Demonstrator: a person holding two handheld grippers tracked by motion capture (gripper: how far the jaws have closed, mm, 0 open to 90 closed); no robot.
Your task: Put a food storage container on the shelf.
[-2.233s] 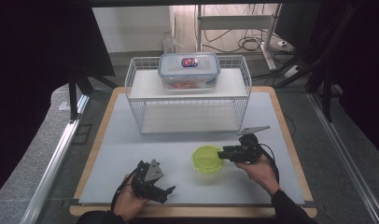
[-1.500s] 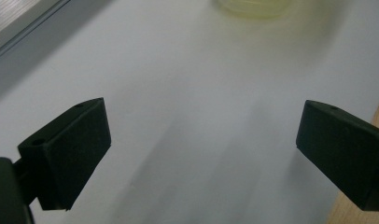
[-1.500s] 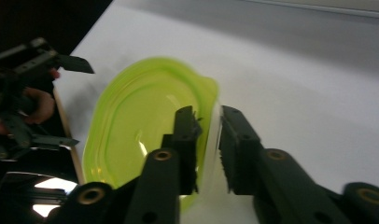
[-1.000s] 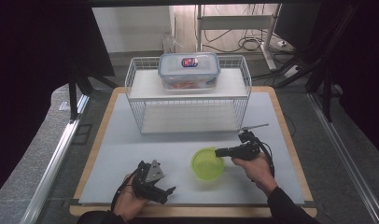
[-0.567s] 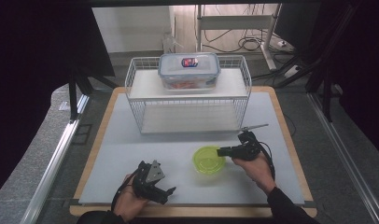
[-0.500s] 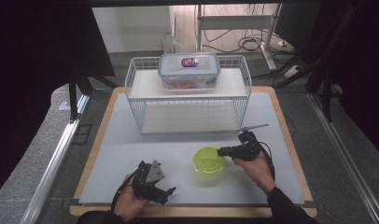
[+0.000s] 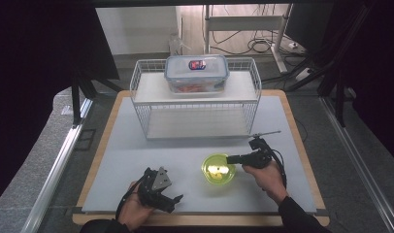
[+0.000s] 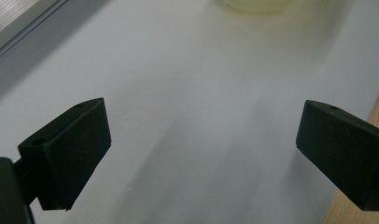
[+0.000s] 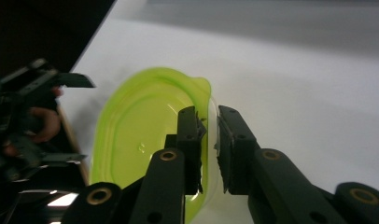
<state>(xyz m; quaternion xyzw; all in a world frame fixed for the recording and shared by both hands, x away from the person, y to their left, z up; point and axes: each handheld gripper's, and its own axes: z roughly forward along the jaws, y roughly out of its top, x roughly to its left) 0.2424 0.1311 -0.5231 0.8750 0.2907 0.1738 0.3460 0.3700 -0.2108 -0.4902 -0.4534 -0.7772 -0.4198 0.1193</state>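
At the table's near edge, my left gripper (image 7: 158, 189) rests on the pale grey mat (image 7: 137, 160), its jaws spread wide with nothing between them. Just beyond, my right gripper (image 9: 208, 133) pinches the rim of the translucent lime-green plastic bowl (image 7: 218, 169), which sits on the mat. Farther back stands a white wire rack (image 7: 195, 104), with a clear lidded plastic food box (image 7: 196, 73) on top.

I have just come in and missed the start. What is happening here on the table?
A person works with two hand-held grippers. The right gripper has its jaws on either side of the rim of a green bowl on the grey mat. The left gripper rests open near the front edge, holding nothing.
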